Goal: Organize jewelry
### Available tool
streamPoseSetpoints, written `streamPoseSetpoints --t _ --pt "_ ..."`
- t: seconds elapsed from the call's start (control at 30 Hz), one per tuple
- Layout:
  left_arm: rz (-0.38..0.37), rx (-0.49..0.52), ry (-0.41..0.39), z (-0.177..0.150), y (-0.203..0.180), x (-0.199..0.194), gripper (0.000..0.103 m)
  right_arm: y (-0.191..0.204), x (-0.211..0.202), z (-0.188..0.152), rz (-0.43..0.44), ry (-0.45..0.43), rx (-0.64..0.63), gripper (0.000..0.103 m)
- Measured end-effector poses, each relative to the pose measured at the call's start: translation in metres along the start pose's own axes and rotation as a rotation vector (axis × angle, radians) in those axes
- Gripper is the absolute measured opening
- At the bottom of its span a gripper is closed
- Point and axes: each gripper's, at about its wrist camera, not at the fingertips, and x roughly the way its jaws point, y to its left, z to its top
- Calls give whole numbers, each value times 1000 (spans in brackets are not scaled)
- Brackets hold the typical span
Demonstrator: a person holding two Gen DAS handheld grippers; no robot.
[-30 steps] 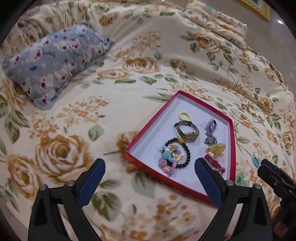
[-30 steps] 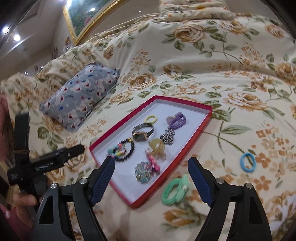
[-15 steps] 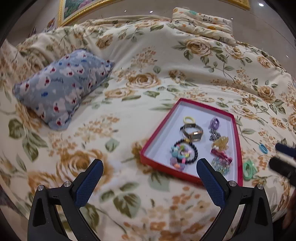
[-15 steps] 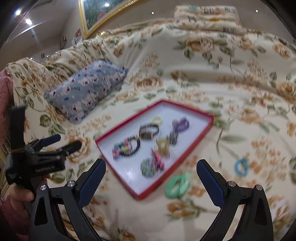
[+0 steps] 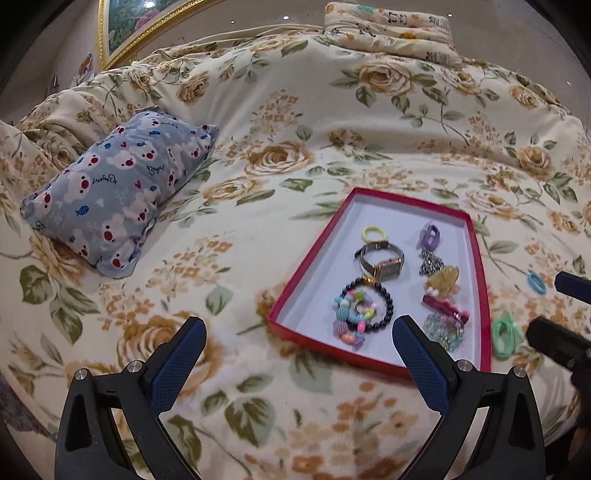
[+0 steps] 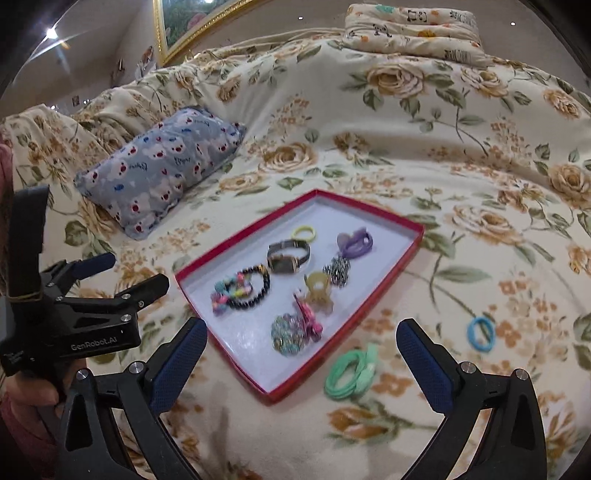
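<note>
A red tray (image 5: 480, 266) (image 6: 402, 258) lies on the floral bedspread. It holds a watch (image 5: 384, 262) (image 6: 288, 258), a black bead bracelet (image 5: 369, 306) (image 6: 243, 291), a yellow hair tie (image 5: 373, 233), a purple band (image 6: 356, 243) and several clips. A green band (image 6: 351, 373) (image 5: 504, 334) and a blue hair tie (image 6: 480, 332) (image 5: 536, 282) lie on the bedspread right of the tray. My left gripper (image 5: 295, 354) is open and empty, near the tray's left front corner. My right gripper (image 6: 301, 354) is open and empty, above the tray's near edge.
A blue-grey patterned pillow (image 5: 114, 195) (image 6: 162, 166) lies to the left. A folded floral pillow (image 5: 391, 29) sits at the back. A gold-framed picture (image 5: 147, 26) hangs behind. The left gripper shows in the right wrist view (image 6: 110, 280).
Both grippers have pulled back and up from the tray, so more of the bed shows. Both stay open and empty. The jewelry has not moved.
</note>
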Motion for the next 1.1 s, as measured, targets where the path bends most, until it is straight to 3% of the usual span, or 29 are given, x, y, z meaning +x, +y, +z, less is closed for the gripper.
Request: streamPoseSetpoints --t 0.23,1.1 --pt "-18 -25 31 -9 1 1 102 1 2 -9 -4 0 10 103" --pt "-23 -2 -32 -21 -5 -26 102 -10 -3 -16 1 -21 77 103"
